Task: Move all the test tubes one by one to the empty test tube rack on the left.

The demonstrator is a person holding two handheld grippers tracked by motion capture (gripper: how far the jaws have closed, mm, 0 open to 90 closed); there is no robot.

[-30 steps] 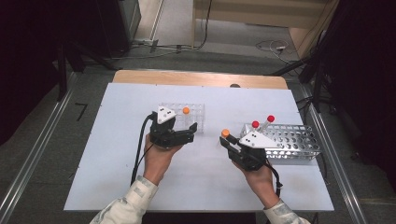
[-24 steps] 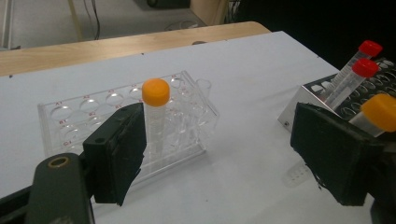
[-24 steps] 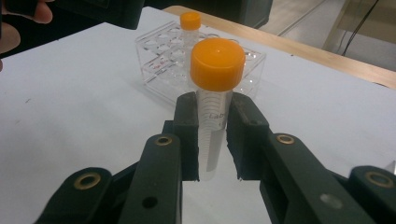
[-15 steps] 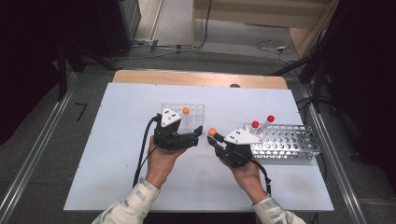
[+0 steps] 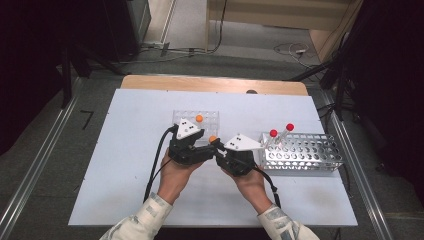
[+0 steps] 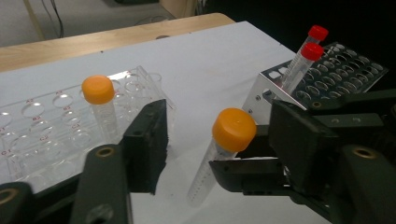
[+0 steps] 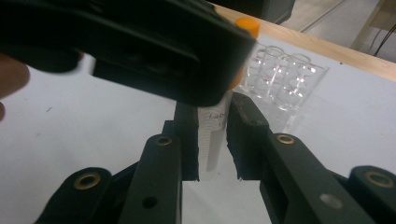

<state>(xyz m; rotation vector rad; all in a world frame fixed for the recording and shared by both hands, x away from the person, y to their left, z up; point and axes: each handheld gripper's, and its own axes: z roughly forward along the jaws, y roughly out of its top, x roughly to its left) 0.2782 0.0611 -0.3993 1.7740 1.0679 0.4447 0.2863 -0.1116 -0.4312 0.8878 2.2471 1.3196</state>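
Observation:
An orange-capped tube hangs tilted above the white table, and my right gripper is shut on its lower body. In the right gripper view the two black jaws of that gripper press the clear labelled tube from both sides. My left gripper faces it from the left. Its jaws have just been closing, and in the left gripper view my left gripper has the tube between its jaws, with a gap still showing on the left side. A second orange-capped tube stands in the clear rack.
A metal rack stands at the right with two red-capped tubes leaning in its near-left holes. The clear rack has several vacant holes. A wooden strip runs along the table's far edge.
My right hand has carried the orange-capped tube leftward, away from the metal rack and up to the left gripper. The left jaws have narrowed around the tube.

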